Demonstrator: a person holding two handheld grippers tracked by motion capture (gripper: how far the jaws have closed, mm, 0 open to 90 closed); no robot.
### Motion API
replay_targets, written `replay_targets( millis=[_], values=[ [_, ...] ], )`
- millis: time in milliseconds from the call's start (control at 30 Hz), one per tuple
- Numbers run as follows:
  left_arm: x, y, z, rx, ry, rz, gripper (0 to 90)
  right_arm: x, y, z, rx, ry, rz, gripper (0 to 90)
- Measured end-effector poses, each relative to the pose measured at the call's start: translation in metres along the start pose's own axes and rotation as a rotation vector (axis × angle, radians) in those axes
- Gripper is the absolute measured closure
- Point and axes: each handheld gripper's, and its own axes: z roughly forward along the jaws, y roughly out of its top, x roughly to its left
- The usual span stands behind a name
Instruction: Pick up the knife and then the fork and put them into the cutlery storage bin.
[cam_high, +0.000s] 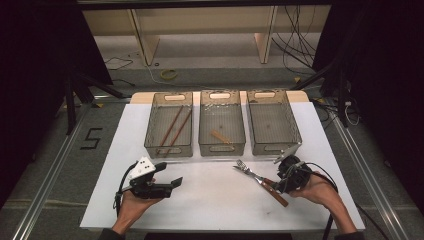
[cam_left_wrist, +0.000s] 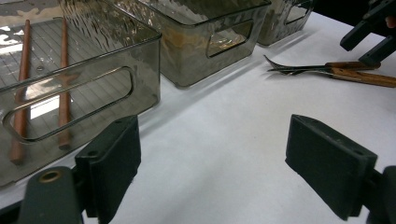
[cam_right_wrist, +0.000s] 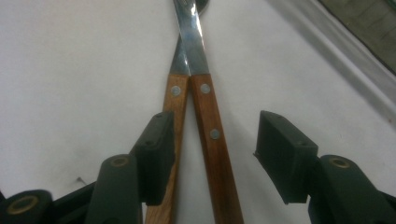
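My right gripper (cam_high: 280, 176) hovered low over the white worktop (cam_high: 210, 200), near its right edge and in front of the right-hand bin (cam_high: 272, 122). Its jaws stood apart, released, pads pressing on nothing. Two wooden-handled utensils (cam_right_wrist: 201, 116) lay flat on the worktop between the jaws, crossed where the metal shanks meet the wood. In the right gripper view the left handle ran just beside, perhaps touching, my left pad (cam_right_wrist: 156, 154); the right handle lay in the gap, apart from the other pad. In the high view the top piece read as a fork (cam_high: 246, 168), tines pointing toward the worktop's middle, handles slanting back toward the near right corner under my gripper. I could not tell what the second piece was, since its head was hidden.

My left gripper (cam_high: 165, 184) was held above the near left part of the worktop, jaws wide and empty, pointed across toward the utensils. The left gripper view showed only bare white surface between its pads.

Three smoky transparent bins stood in a row along the far edge. The left bin (cam_high: 169, 125) held a pair of brown chopsticks (cam_high: 175, 127), lying lengthwise. The middle bin (cam_high: 222, 125) held a short wooden piece (cam_high: 220, 136); its kind was unclear.
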Motion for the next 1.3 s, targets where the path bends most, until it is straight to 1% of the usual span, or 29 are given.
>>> replay_targets(
  millis=[100,200,467,600,833,967,1100,1233,1300],
  values=[
    [0.0,0.0,0.0,0.0,0.0,0.0,17.3,-0.003,0.002,0.005,0.018,0.003,-0.003,45.9],
    [0.0,0.0,0.0,0.001,0.0,0.0,17.3,-0.005,0.004,0.008,0.032,0.002,-0.006,47.0],
    [0.0,0.0,0.0,0.001,-0.001,0.002,17.3,-0.004,0.007,0.015,0.072,-0.01,-0.037,57.8],
    [0.0,0.0,0.0,0.002,-0.002,0.003,17.3,-0.003,0.009,0.019,0.093,0.001,-0.052,62.5],
    [0.0,0.0,0.0,0.002,-0.004,0.003,17.3,-0.001,0.011,0.02,0.102,-0.014,-0.056,71.4],
    [-0.001,0.0,0.0,0.005,-0.006,0.004,17.3,0.001,0.012,0.02,0.112,-0.019,-0.066,72.7],
    [-0.001,0.0,0.0,0.004,-0.006,0.004,17.4,0.002,0.012,0.02,0.117,-0.015,-0.091,76.4],
    [-0.001,0.0,0.0,0.002,-0.006,0.003,17.4,0.001,0.011,0.02,0.109,-0.006,-0.117,77.0],
    [-0.001,0.0,0.0,0.003,-0.006,0.004,17.4,0.002,0.011,0.019,0.107,-0.012,-0.127,77.1]
  ],
)
